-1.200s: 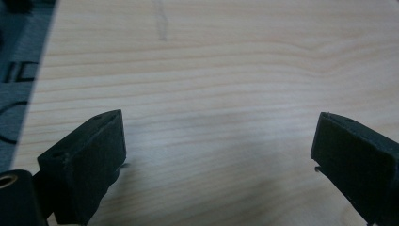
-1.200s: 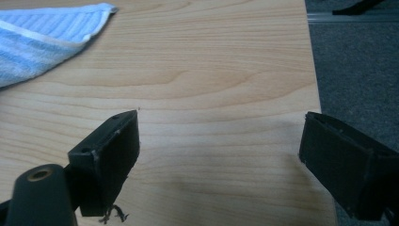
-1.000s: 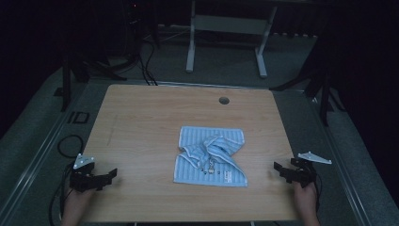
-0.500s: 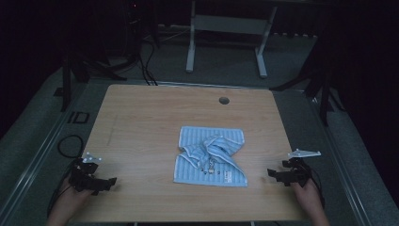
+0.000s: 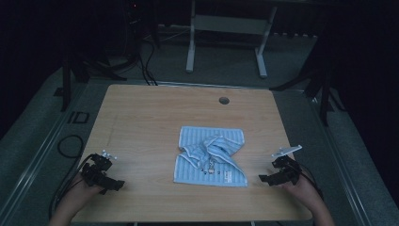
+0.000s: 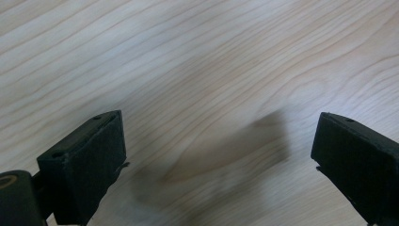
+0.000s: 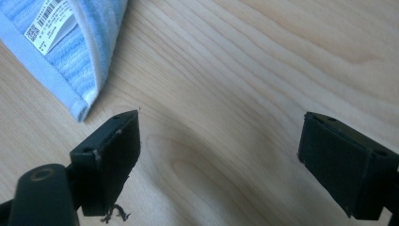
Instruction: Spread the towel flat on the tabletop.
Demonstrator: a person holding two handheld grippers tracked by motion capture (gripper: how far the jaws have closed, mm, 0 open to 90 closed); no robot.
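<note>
A light blue striped towel [image 5: 211, 155] lies rumpled in the middle of the wooden table [image 5: 155, 117], its top layer bunched toward the centre. My left gripper [image 5: 114, 185] rests low at the table's front left, open, with bare wood between its jaws [image 6: 221, 165]. My right gripper [image 5: 263, 179] sits at the front right, open, a short way from the towel's near right corner. In the right gripper view the towel's corner [image 7: 70, 61] with a white barcode label [image 7: 51, 21] lies just beyond the left jaw; nothing sits between the jaws.
A round cable hole [image 5: 224, 100] is near the table's far edge. Beyond the table stand a white metal frame [image 5: 226, 37] and dark stands on a grey floor. Cables [image 5: 70, 146] trail off the table's left side.
Both grippers have dropped lower and come a little inward along the front of the table. The towel has not moved.
</note>
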